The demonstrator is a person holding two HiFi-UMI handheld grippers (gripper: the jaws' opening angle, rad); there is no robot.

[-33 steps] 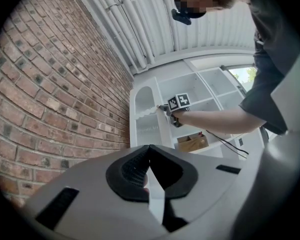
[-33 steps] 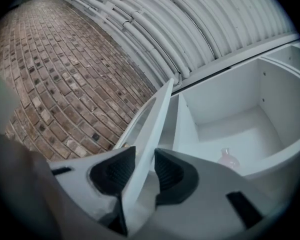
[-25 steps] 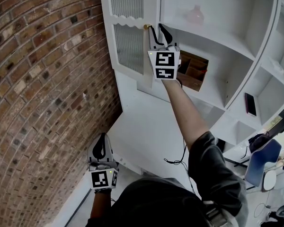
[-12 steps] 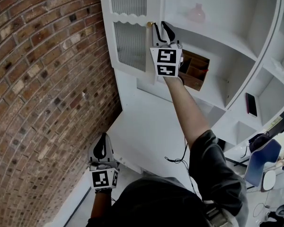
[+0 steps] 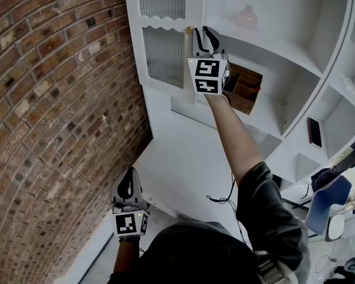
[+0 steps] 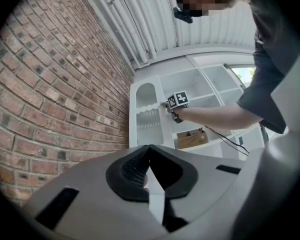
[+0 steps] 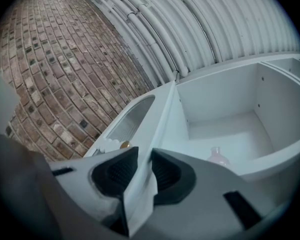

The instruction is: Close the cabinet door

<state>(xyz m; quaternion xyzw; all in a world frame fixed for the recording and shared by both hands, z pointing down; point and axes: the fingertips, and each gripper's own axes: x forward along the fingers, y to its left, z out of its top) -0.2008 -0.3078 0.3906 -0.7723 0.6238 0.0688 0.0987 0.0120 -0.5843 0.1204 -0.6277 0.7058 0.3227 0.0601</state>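
Observation:
The white cabinet door (image 5: 163, 55) with ribbed glass panels stands open by the brick wall, its brass knob (image 5: 190, 29) on the free edge. My right gripper (image 5: 202, 33) is raised to that edge just right of the knob. In the right gripper view its jaws are closing, the door's edge (image 7: 162, 119) is between the pads and the knob (image 7: 124, 145) is just left of them. My left gripper (image 5: 128, 185) hangs low near the wall, shut and empty; its tips (image 6: 149, 149) meet in its own view.
A brick wall (image 5: 53, 99) runs along the left. The open shelves hold a pink bottle (image 5: 245, 18), a wooden box (image 5: 242, 89) and a dark flat device (image 5: 313, 132). A white counter (image 5: 183, 164) lies below; a blue chair (image 5: 328, 203) stands at right.
The right gripper's jaws have narrowed onto the door's edge, and gripper and knob have drifted slightly to the right. The left gripper has stayed put.

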